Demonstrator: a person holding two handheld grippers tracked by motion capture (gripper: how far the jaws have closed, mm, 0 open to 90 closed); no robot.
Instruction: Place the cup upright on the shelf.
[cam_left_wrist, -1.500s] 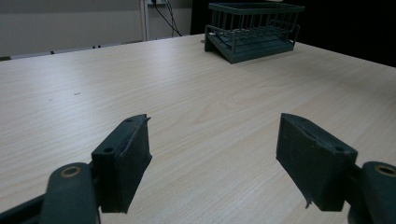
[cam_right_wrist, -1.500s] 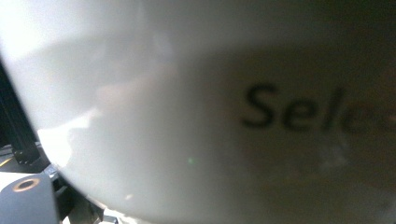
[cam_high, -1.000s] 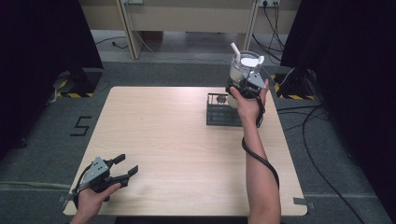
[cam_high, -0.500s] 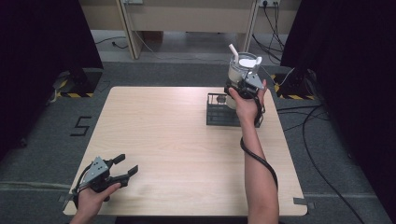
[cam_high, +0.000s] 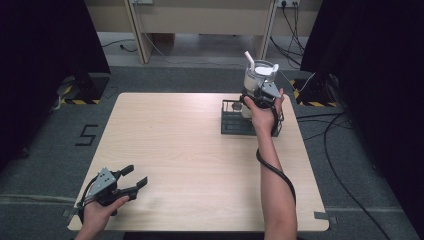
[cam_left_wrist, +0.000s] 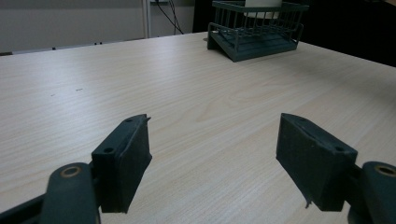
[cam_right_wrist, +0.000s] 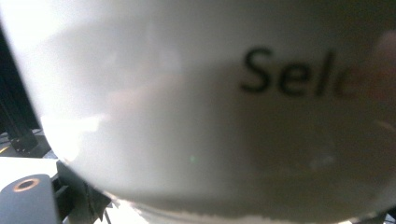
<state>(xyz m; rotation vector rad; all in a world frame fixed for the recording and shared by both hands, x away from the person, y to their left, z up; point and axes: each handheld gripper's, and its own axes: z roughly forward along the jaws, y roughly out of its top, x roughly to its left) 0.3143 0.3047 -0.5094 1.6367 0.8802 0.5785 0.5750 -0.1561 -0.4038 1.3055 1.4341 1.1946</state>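
Observation:
A tall white cup (cam_high: 259, 75) with a lid and a white straw stands at the table's far right, its lower part inside a dark wire basket (cam_high: 235, 125). My right gripper (cam_high: 257, 96) is shut on the cup's side. In the right gripper view the cup (cam_right_wrist: 196, 116) is pressed close, with black letters "Sele" on it. I cannot tell whether the cup rests on the basket floor. My left gripper (cam_high: 132, 181) is held open at the near left corner, low over bare wood. In the left gripper view its jaws (cam_left_wrist: 215, 158) stand wide apart and the basket (cam_left_wrist: 254, 28) is far ahead.
The light wooden table (cam_high: 180, 145) has bare wood between the two hands. A black cable (cam_high: 272, 167) trails along the right forearm. Dark curtains, floor cables and table legs lie beyond the far edge.
The right gripper and the cup have shifted slightly left and down over the basket. The left gripper has stayed put.

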